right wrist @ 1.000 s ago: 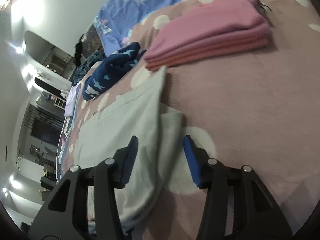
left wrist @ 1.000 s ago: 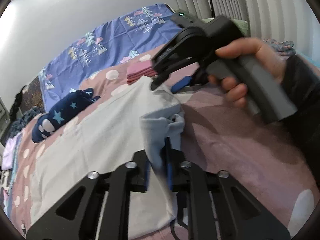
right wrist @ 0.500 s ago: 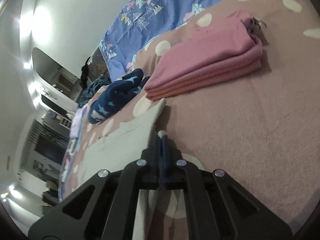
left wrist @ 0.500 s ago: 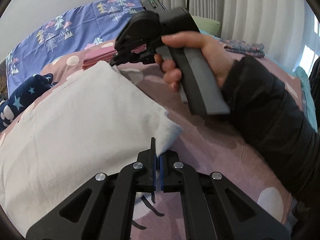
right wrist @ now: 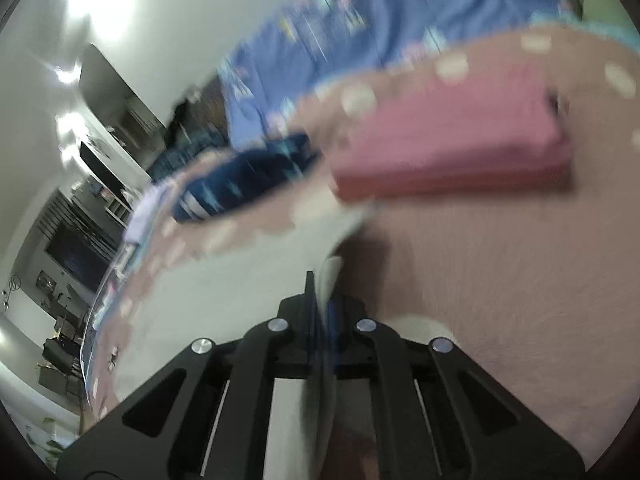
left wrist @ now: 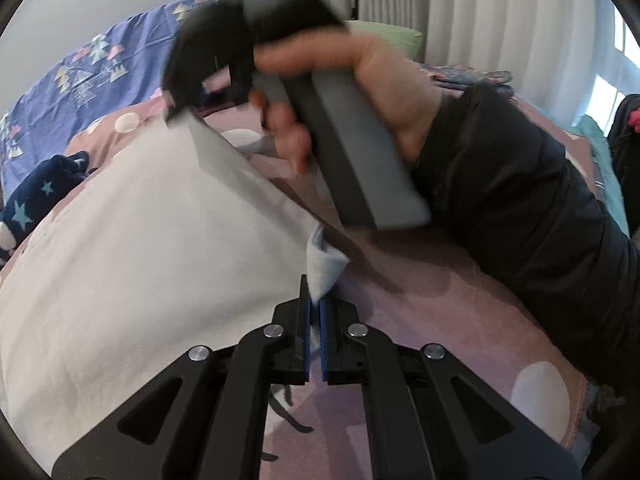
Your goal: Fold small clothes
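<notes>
White garment (left wrist: 152,240): one; left gripper (left wrist: 314,312) and right gripper (right wrist: 322,304), fingers clamped on its corners.

Both views evenly bright, fisheye-curved with dark corners. Right wrist view motion-blurred throughout; lamp glare (right wrist: 100,4) upper left
</notes>
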